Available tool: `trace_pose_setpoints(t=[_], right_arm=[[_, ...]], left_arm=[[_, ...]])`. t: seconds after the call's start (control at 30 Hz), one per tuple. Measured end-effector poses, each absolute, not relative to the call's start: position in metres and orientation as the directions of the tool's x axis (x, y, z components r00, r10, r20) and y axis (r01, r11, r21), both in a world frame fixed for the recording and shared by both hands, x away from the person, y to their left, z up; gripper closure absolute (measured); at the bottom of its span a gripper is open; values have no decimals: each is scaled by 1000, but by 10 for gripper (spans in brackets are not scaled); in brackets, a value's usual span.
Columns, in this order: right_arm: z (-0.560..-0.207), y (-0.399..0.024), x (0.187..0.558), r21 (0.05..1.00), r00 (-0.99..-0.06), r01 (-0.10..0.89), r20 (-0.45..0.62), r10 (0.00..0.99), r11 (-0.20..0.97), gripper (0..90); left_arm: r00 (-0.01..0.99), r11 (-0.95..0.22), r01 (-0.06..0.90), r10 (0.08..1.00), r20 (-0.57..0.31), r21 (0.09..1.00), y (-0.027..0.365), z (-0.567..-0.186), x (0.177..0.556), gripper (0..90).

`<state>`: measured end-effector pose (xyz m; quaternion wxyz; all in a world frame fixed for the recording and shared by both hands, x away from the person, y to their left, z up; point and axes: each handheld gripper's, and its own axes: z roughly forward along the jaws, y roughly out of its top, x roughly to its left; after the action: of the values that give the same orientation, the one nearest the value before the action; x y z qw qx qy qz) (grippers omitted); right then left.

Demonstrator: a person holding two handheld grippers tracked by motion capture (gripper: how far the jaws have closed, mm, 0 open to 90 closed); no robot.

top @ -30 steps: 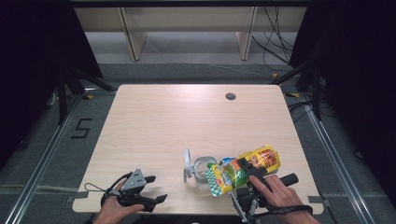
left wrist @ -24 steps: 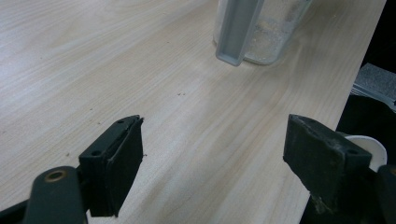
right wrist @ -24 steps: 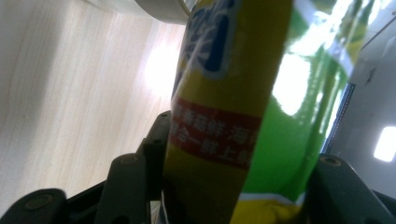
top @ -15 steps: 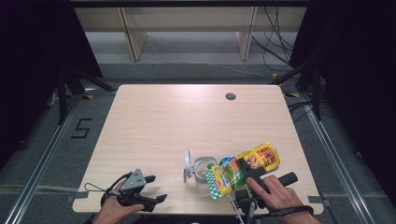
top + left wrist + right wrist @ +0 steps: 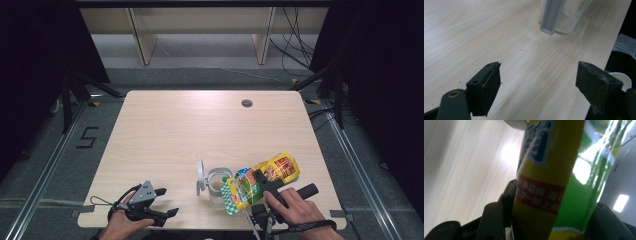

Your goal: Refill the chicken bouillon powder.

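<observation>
Snack bag (image 5: 260, 182) between right tool (image 5: 267, 187) pads

Left hand-held gripper (image 5: 537, 86): jaws wide apart, nothing between them, low over the wooden desk (image 5: 474, 37). At 12 o'clock, clear container (image 5: 567, 18) (grainy pale contents) on desk, grey lid (image 5: 551, 16) hanging down its front. White object (image 5: 622, 80) at 4 o'clock, past the desk edge.

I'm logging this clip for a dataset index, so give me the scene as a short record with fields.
surface: wooden table
right gripper: shut on the snack bag, tilted over the jar
snack bag: yellow and green, glossy
jar: clear, open, pale grains at the bottom
lid: hinged, standing up at the jar's left
left gripper: open, nothing between its jaws, near the table's front edge
</observation>
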<state>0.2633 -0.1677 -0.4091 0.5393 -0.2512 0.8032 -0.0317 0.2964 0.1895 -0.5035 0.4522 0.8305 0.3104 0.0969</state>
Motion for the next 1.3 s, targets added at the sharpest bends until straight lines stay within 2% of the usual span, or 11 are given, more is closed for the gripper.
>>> trace_pose_setpoints(t=[0.13, 0.27, 0.63, 0.7, 1.03, 1.13, 1.3], right_arm=[[-412, -169, 262, -308, -320, -340, -851, -418, 889, 531], [-411, -167, 263, -348, -287, -365, -841, -459, 864, 531], [-411, -166, 261, -349, -284, -344, -846, -451, 872, 542], [-408, -163, 263, -391, -259, -373, -827, -499, 841, 543], [-411, -166, 261, -366, -279, -350, -838, -469, 862, 558], [-410, -165, 262, -391, -258, -371, -828, -498, 842, 559], [-412, -167, 260, -378, -249, -343, -846, -472, 860, 562]], left_arm=[[788, -389, 435, 600, -135, 812, 189, -503, 296, 194], [788, -388, 433, 602, -132, 814, 188, -504, 296, 194], [789, -400, 428, 602, -120, 811, 189, -503, 296, 193], [788, -394, 429, 603, -124, 813, 189, -504, 296, 193], [791, -398, 426, 599, -122, 813, 189, -503, 296, 193], [789, -395, 430, 601, -125, 812, 189, -503, 296, 193], [790, -396, 430, 601, -125, 811, 189, -503, 295, 193]])
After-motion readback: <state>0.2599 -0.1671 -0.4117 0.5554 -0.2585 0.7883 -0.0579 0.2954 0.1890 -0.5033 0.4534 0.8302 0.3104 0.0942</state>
